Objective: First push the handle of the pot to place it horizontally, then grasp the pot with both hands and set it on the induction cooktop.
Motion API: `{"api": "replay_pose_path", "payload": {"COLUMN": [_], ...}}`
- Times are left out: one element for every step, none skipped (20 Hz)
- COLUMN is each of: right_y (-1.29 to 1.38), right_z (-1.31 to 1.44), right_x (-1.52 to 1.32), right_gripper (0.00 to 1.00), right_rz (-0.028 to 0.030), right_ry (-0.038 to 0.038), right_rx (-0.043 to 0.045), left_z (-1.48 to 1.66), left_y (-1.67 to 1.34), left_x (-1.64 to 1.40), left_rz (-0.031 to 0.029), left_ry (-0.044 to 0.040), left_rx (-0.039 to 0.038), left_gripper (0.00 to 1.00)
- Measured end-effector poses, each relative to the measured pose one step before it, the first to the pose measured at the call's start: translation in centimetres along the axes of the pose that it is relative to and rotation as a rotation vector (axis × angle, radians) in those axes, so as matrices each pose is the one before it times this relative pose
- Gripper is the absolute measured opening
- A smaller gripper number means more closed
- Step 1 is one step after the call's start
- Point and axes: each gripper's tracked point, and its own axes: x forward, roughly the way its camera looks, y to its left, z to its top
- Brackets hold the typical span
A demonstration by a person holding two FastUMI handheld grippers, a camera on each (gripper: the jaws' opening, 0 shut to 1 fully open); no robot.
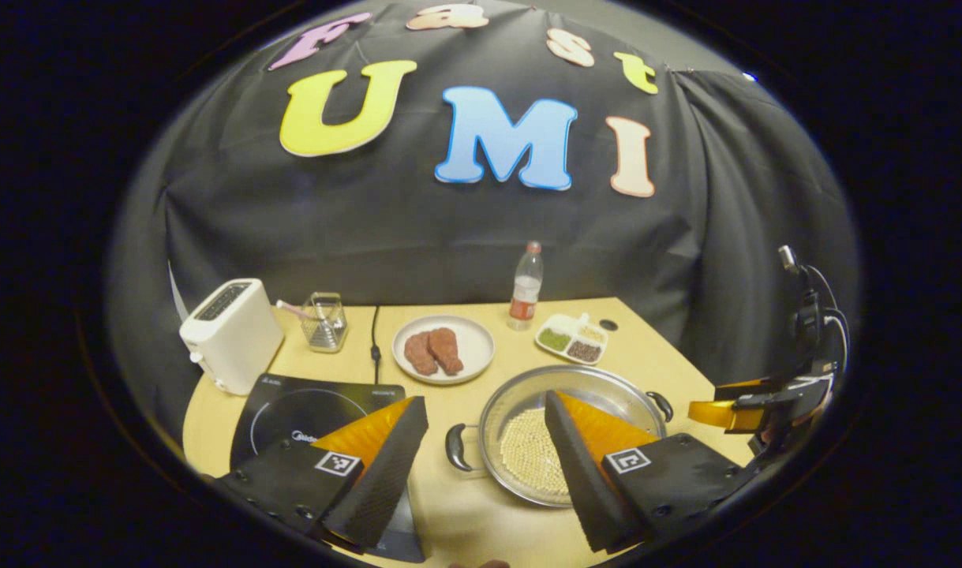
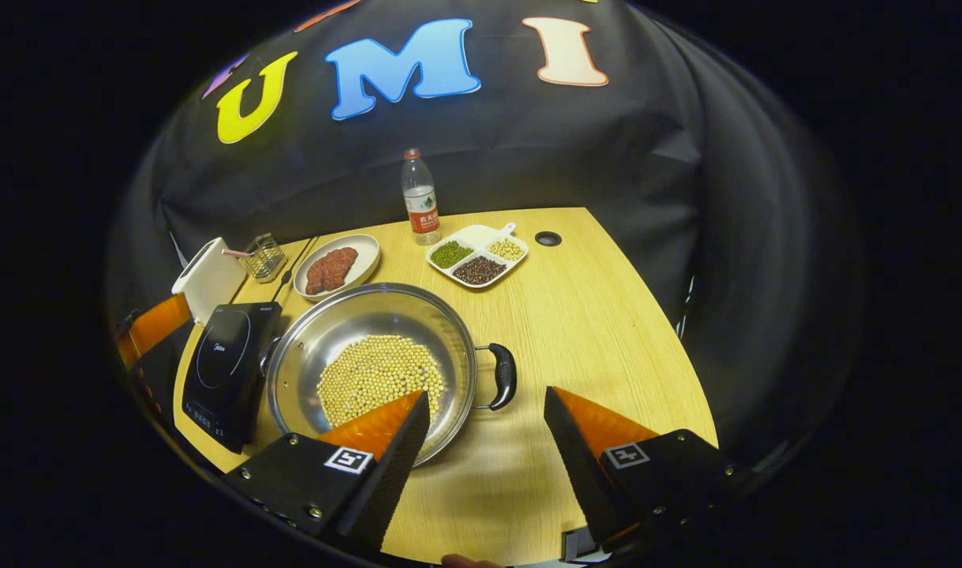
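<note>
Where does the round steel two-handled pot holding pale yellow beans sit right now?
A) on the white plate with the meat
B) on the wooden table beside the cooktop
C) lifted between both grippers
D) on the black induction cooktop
B: the round steel two-handled pot rests on the wooden table, next to the black induction cooktop, with both grippers open and clear of it.

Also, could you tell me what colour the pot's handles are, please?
Black, on a silver pot; the handle shows best in the right gripper view.
</note>
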Motion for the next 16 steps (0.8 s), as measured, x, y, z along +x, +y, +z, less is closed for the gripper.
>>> {"api": "replay_pose_path", "payload": {"right_y": [-0.179, -0.202, -0.134, -0.086, -0.161, -0.035, -0.029, -0.03, -0.013, -0.083, -0.058, -0.144, -0.286, -0.015, -0.093, -0.097], "right_z": [0.153, 0.273, 0.21, -0.087, -0.007, -0.099, -0.041, -0.083, -0.05, -0.16, 0.003, -0.135, 0.081, 0.031, -0.078, -0.139], "right_x": [0.677, 0.644, 0.643, 0.657, 0.683, 0.65, 0.742, 0.716, 0.653, 0.377, 0.458, 0.538, 0.426, 0.282, 0.417, 0.403], "right_gripper": [0.91, 0.91, 0.91, 0.91, 0.91, 0.91, 0.91, 0.91, 0.91, 0.91, 0.91, 0.92, 0.92, 0.92, 0.92, 0.91], "right_rz": [0.00151, 0.00036, 0.00508, 0.00407, 0.00457, 0.00511, 0.0039, 0.00381, 0.00377, 0.0021, 0.004, -0.00172, -0.00336, 0.00159, 0.00313, -0.00042], "right_ry": [0.0059, -0.00085, 0.0015, 0.0092, 0.00997, 0.00943, 0.00803, 0.00774, 0.00929, 0.0096, 0.00643, 0.00703, 0.00313, 0.00426, 0.00968, 0.00939], "right_rx": [-0.00426, -0.00549, -0.00551, -0.00634, -0.00566, -0.00151, -0.00256, -0.00116, -0.00193, -0.00165, -0.0006, -0.00091, 0.00218, 0.00756, 0.00701, 0.00551], "left_z": [-0.946, -0.781, -0.746, -0.62, -0.649, -0.471, -0.518, -0.452, -0.365, -0.49, -0.319, -0.363, -0.494, -0.392, -0.299, -0.434], "left_y": [0.053, -0.062, 0.072, 0.105, 0.077, 0.195, 0.299, 0.212, 0.203, 0.119, 0.121, 0.123, -0.04, 0.04, 0.003, -0.023], "left_x": [1.202, 1.143, 1.163, 0.864, 1.076, 0.924, 0.791, 0.73, 0.657, 0.615, 0.568, 0.662, 0.47, 0.594, 0.529, 0.483], "left_rz": [0.00333, 0.00544, 0.01105, 0.0096, 0.00865, 0.01069, 0.00851, 0.00837, 0.00888, 0.00449, 0.00303, 0.00394, 0.00074, 0.00215, 0.00025, 0.00092], "left_ry": [0.0295, 0.02252, 0.02274, 0.02258, 0.02067, 0.01793, 0.0163, 0.01771, 0.01689, 0.01508, 0.01368, 0.01533, 0.01618, 0.01211, 0.01204, 0.01608], "left_rx": [-0.00339, 0.00111, 0.00315, -0.00119, -0.00459, -0.0042, -0.00209, 0.00226, 0.00452, 0.00125, 0.00075, 0.0016, 0.00002, 0.00204, 0.00391, 0.00285], "left_gripper": [0.97, 0.97, 0.99, 0.96, 0.97, 0.98, 0.98, 0.98, 0.98, 0.97, 0.97, 0.97, 0.97, 0.97, 0.97, 0.97]}}
